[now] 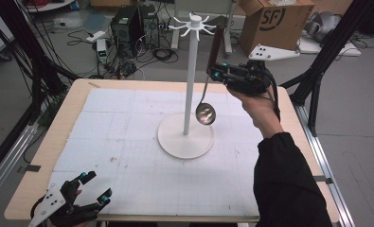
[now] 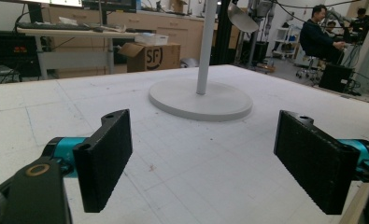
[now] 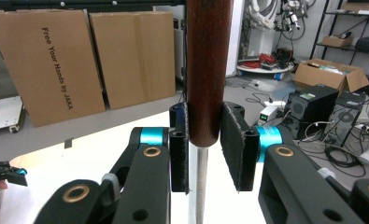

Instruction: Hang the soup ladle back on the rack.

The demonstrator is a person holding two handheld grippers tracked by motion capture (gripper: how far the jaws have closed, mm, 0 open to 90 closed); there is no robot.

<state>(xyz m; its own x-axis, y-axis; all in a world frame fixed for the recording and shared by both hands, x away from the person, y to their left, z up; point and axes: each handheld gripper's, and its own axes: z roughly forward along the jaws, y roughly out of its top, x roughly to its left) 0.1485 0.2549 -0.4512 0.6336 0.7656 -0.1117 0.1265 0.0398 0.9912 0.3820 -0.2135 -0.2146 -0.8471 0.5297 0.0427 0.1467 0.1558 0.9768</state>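
A lab is showing here: cables point(image 1: 123, 52) are trailing over the floor, computers point(image 1: 135, 23) and cartons point(image 3: 70, 60) are standing around, and benches point(image 2: 70, 35) are lining the room.

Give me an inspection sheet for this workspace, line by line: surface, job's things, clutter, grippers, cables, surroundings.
Surface: white gridded mat on a wooden table, a few small marks on it.
Job's things: ladle held up by its brown handle, bowl hanging beside the pole of the white hook stand; the stand's top hooks are bare.
Clutter: nothing seen on the mat.
Grippers: right gripper shut on the ladle's handle; left gripper open, low at the near left corner.
Cables: a cable runs from the right gripper along the wrist; loose cables on the floor behind the table.
Surroundings: cardboard box, computer towers, black frame legs on both sides.
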